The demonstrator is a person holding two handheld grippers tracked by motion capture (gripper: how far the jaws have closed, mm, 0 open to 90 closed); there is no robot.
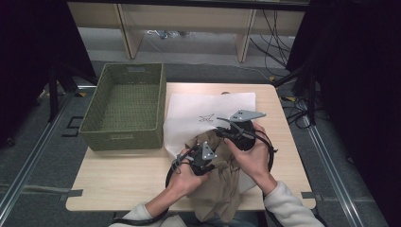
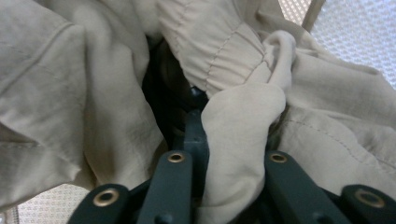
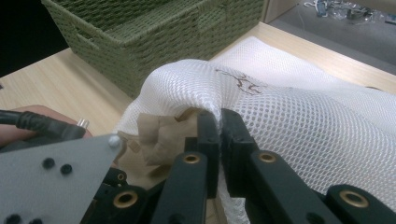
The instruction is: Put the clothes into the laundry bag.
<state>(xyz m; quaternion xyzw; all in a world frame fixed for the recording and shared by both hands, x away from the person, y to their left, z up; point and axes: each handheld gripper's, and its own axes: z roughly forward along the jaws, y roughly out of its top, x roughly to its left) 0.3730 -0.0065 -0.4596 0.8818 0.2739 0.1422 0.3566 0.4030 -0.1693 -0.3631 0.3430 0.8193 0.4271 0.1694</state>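
I am pinching a fold of the beige garment (image 2: 243,135) with the left gripper (image 1: 202,161), its fingers (image 2: 173,186) pressed onto the cloth low in the left gripper view. The garment is lying bunched at the lower centre of the high view, partly tucked into the white mesh bag (image 1: 208,111) and partly hanging over the near edge of the counter (image 1: 118,175). I am holding the right gripper (image 1: 236,131) just above and right of the left one, its fingers (image 3: 208,135) clamping the bag's rim. The green woven basket (image 1: 125,106) is sitting at the upper left, touching the bag.
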